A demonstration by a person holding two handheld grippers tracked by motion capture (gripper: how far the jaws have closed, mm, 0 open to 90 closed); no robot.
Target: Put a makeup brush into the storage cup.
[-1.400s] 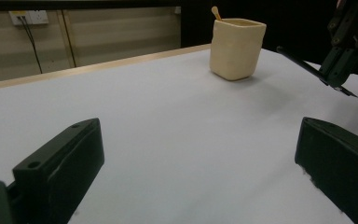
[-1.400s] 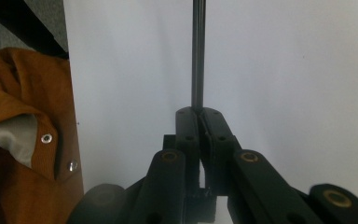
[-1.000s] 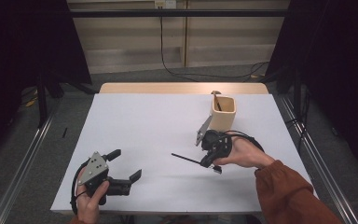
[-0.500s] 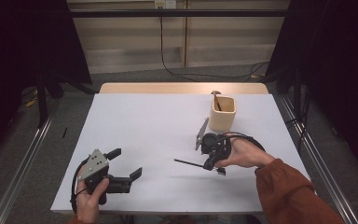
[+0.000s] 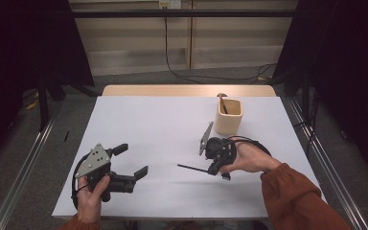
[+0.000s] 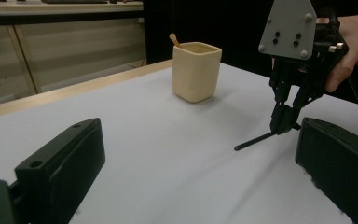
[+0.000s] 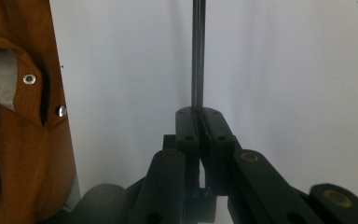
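A thin black stick [image 5: 191, 168] is clamped in my right gripper [image 5: 216, 168], low over the white table [image 5: 163, 124], right of centre. In the right gripper view the jaws are pressed together on the stick [image 7: 197, 56], which runs straight away from the gripper [image 7: 200, 116]. A cream square cup [image 5: 228, 116] with a wooden stick [image 5: 223, 103] in it stands just beyond the right hand. My left gripper [image 5: 133, 160] is held above the table's front left, jaws wide apart and empty. In its own view the cup [image 6: 196, 70] and the right gripper [image 6: 282, 123] with the black stick [image 6: 256, 140] lie ahead.
A rust-brown sleeve [image 5: 297, 196] reaches in from the bottom right, seen close up as the sleeve [image 7: 18, 140]. Metal rails [image 5: 24, 163] run along both sides of the table. A wooden strip [image 5: 187, 90] edges the far side, with cables on the floor beyond.
The left gripper has lifted a little off the table. The right hand has stayed put, and the stick's free end has dipped slightly.
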